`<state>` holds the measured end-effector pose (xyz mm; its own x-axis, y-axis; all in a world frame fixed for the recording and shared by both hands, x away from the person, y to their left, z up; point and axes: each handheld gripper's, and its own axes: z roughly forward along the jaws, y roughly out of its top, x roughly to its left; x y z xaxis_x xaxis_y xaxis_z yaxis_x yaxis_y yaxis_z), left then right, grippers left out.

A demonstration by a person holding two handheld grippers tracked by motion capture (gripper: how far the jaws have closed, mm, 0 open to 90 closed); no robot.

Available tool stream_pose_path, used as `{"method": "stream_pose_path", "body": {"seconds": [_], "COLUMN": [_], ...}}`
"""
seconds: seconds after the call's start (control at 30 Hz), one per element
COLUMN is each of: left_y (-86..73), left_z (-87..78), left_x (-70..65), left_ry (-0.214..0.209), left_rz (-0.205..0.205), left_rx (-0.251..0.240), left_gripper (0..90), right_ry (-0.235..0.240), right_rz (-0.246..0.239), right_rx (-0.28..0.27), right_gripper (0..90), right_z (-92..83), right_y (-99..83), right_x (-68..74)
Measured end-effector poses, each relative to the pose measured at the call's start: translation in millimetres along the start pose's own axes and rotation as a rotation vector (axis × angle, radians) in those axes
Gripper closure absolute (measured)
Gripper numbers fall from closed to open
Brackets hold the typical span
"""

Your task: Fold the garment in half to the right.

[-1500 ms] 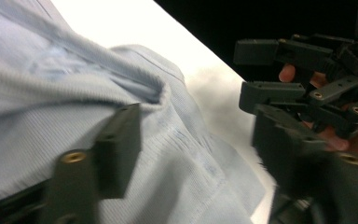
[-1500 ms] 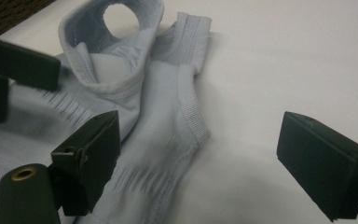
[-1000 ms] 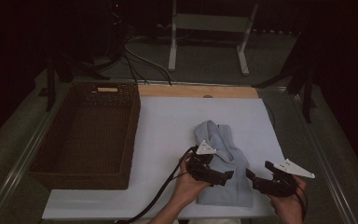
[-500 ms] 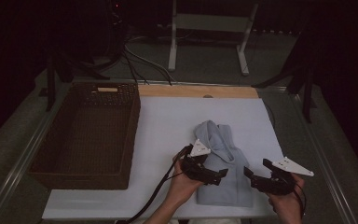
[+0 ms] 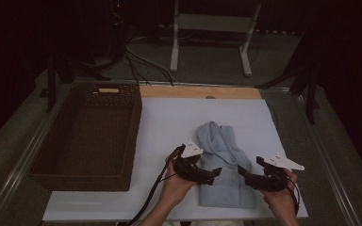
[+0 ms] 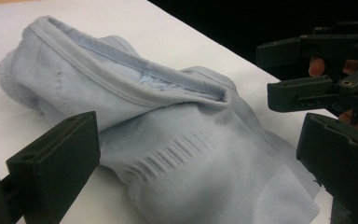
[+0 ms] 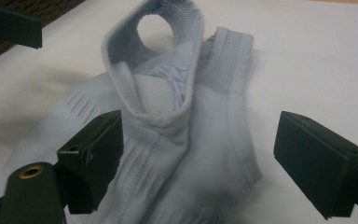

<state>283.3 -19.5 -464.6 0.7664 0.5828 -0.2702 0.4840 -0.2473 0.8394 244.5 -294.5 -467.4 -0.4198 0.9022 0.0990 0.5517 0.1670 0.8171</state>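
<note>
Both grippers flank the lower half of a folded pale-blue hoodie [image 5: 224, 169]. The left gripper [image 5: 214, 173] stands at the garment's left edge, the right gripper [image 5: 243, 173] at its right edge; in the gripper views each pair of jaws stands wide apart with cloth between them, pressed by neither, so nothing is held. Compared with a second ago, both have drifted a little toward the near edge of the table [image 5: 169, 122], the left one more onto the cloth; the right jaws have just been closing slightly. The hoodie lies flat, hood [image 7: 168, 46] pointing away from the grippers, seemingly unmoved, though the dim high view leaves this uncertain. The basket [image 5: 89, 134] sits well to the left of the left gripper. Judged from this, a two-sided grasp is being lined up and no lift has begun.
</note>
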Motion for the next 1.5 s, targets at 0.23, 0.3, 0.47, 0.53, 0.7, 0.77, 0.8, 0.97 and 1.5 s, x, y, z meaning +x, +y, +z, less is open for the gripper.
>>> {"method": "stream_pose_path", "body": {"seconds": [0.23, 0.3, 0.47, 0.53, 0.7, 0.77, 0.8, 0.97, 1.5], "left_y": [-2.4, -3.1, -5.4, -6.0, -7.1, -7.2, -7.4, -8.1, -8.7], "left_z": [-3.5, -3.7, -4.0, -4.6, -4.8, -4.5, -4.2, -1.8, 8.6], "left_x": [3.2, 4.0, 4.2, 5.1, 6.1, 6.2, 6.2, 4.9, -0.3], "left_ry": [0.016, 0.020, 0.028, 0.028, 0.033, 0.034, 0.034, 0.017, 0.004], "left_rz": [0.003, 0.005, 0.025, 0.025, 0.037, 0.042, 0.043, 0.045, 0.048], "left_rx": [0.007, 0.007, 0.011, 0.008, 0.006, 0.005, 0.004, 0.010, 0.024], "left_gripper": [1.3, 1.3, 1.3, 1.3, 1.3, 1.3, 1.3, 1.3, 1.4], "right_ry": [0.015, 0.019, 0.024, 0.022, 0.041, 0.041, 0.044, 0.045, 0.040], "right_rz": [-0.020, -0.026, -0.043, -0.045, -0.044, -0.048, -0.049, -0.073, -0.017], "right_rx": [0.042, 0.053, 0.089, 0.106, 0.128, 0.127, 0.126, 0.084, 0.031], "right_gripper": [23.8, 27.7, 38.7, 40.6, 59.8, 70.7, 75.5, 81.9, 81.9], "right_z": [13.0, 16.6, 27.3, 31.5, 36.8, 36.6, 36.0, 29.3, 2.4], "right_y": [2.8, 3.3, 3.0, 2.4, 2.0, 3.0, 3.7, 6.4, 9.8], "right_x": [7.4, 9.3, 12.5, 12.9, 12.3, 12.6, 12.6, 16.1, -1.0]}}
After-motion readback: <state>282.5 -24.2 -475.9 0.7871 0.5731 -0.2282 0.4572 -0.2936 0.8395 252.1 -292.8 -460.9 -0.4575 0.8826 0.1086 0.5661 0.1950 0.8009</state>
